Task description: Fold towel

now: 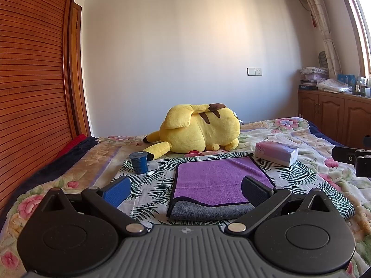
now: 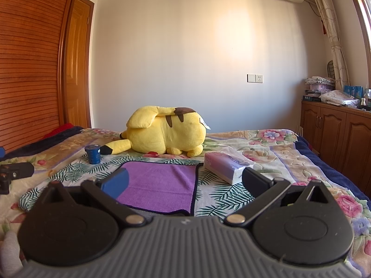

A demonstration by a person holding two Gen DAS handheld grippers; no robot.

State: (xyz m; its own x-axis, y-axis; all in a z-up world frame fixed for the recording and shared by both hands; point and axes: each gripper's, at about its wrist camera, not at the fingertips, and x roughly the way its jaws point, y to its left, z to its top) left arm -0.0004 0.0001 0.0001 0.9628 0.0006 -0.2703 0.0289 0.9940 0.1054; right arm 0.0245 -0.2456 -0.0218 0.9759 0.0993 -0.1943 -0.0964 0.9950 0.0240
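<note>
A purple towel (image 1: 215, 178) with a dark border and grey underside lies folded on a leaf-print cloth (image 1: 153, 180) on the bed; its grey underside shows along the near edge. It also shows in the right wrist view (image 2: 160, 183). My left gripper (image 1: 185, 190) is open and empty, just above the towel's near edge. My right gripper (image 2: 183, 183) is open and empty, over the towel's right side. The right gripper's body shows at the right edge of the left wrist view (image 1: 352, 159).
A yellow plush toy (image 1: 199, 127) lies behind the towel. A blue cup (image 1: 139, 162) stands at the towel's left, a tissue pack (image 1: 276, 153) at its right. A wooden wardrobe (image 1: 34, 69) is on the left, wooden cabinets (image 1: 336, 113) on the right.
</note>
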